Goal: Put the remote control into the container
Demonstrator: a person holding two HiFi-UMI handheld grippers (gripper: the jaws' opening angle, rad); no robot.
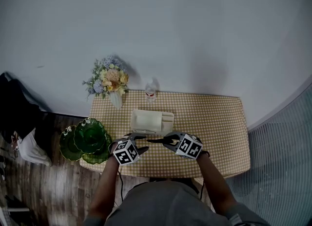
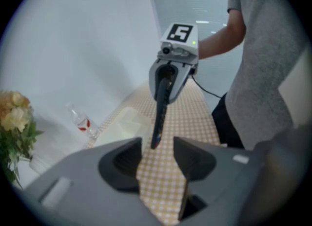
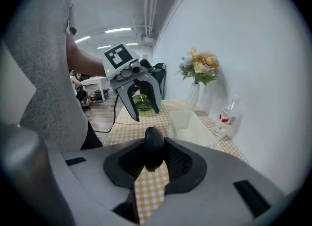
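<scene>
The black remote control point(image 1: 156, 141) hangs level above the checked table point(image 1: 214, 122), just in front of the white container point(image 1: 151, 121). My right gripper point(image 1: 168, 141) is shut on one end of it; in the right gripper view the remote's rounded end point(image 3: 153, 149) sits pinched between the pads. My left gripper point(image 1: 142, 142) faces it from the left with its jaws spread wide. In the left gripper view the remote's free tip point(image 2: 156, 140) reaches the gap of the left gripper point(image 2: 157, 156) without touching either pad. The container point(image 2: 119, 125) lies empty beyond.
A vase of flowers point(image 1: 109, 81) and a small plastic bottle point(image 1: 150, 91) stand at the table's back edge behind the container. Green glass dishes point(image 1: 87, 140) sit at the left end of the table. A wall runs behind the table.
</scene>
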